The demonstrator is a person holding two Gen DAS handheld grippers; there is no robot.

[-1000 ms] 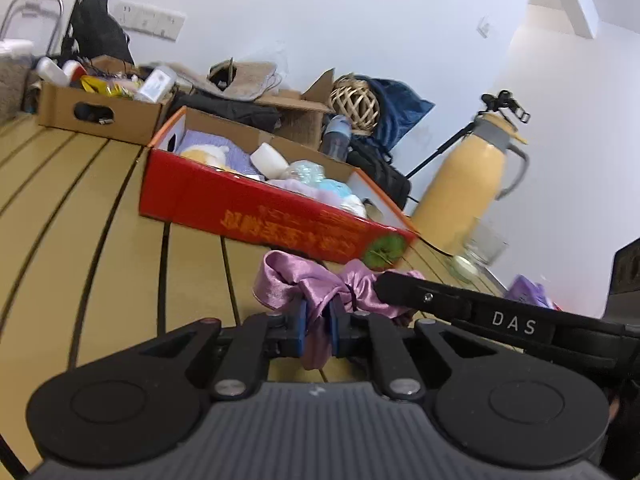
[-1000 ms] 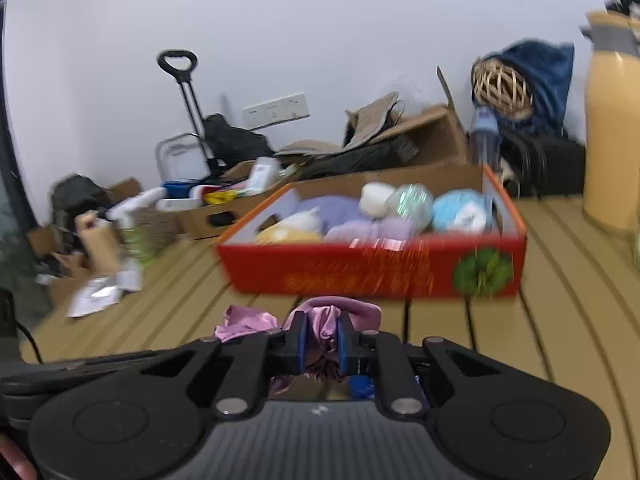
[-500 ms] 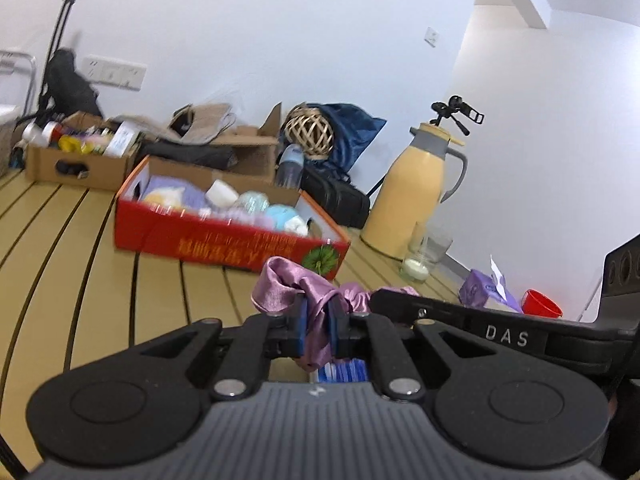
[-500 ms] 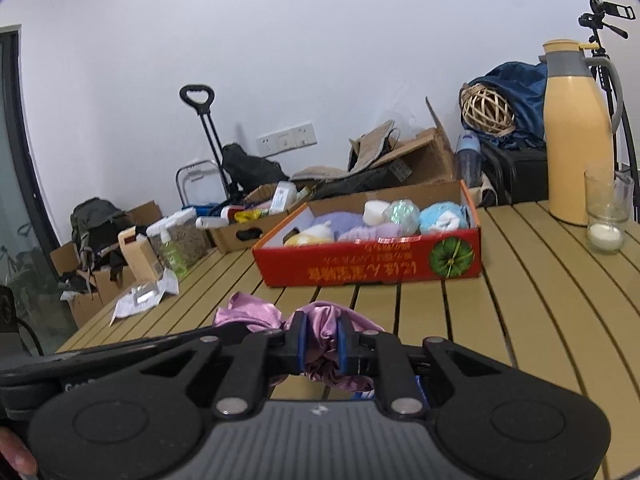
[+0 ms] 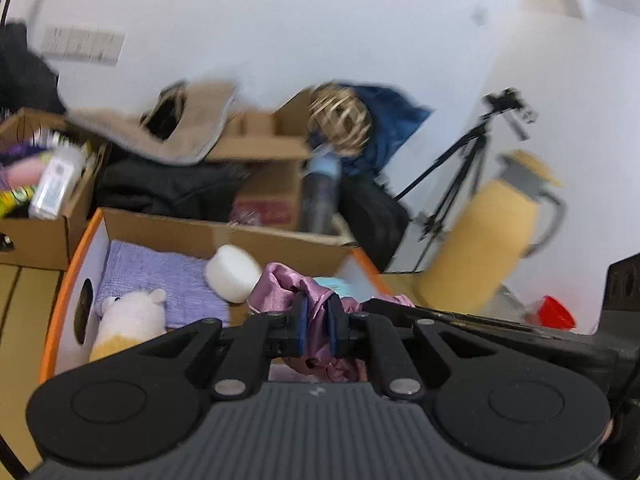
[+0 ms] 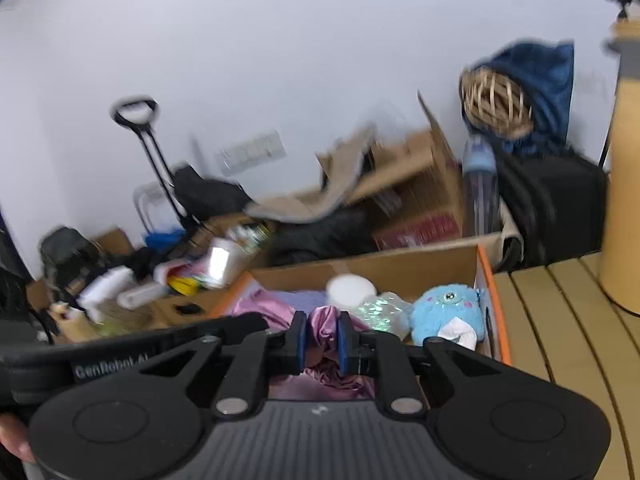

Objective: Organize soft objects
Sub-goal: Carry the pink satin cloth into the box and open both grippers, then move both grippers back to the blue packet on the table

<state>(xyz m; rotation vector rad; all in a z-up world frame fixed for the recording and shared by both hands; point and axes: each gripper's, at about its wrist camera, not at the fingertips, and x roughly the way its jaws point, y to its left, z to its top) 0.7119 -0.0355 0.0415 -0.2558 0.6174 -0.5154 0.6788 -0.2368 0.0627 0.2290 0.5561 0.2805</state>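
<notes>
Both grippers are shut on one pink satin cloth [image 5: 280, 286], also seen in the right wrist view [image 6: 326, 320]. My left gripper [image 5: 317, 322] and right gripper [image 6: 322, 338] hold it over the open red-and-orange cardboard box [image 5: 72, 276], whose wall also shows in the right wrist view [image 6: 486, 280]. In the box lie a purple knitted cloth [image 5: 156, 276], a white round sponge [image 5: 232, 270], a white and yellow plush [image 5: 128, 320], a blue furry plush [image 6: 444, 310] and a glittery ball [image 6: 378, 308].
A yellow thermos jug [image 5: 484, 240] and a red cup [image 5: 554, 312] stand right of the box on the slatted wooden table [image 6: 560, 320]. Cardboard boxes [image 5: 40, 224] with clutter, a rattan ball [image 6: 494, 100] and a tripod [image 5: 460, 172] are behind.
Both grippers have carried the pink cloth forward from the table in front of the box to over the box's inside. The box now looks much closer.
</notes>
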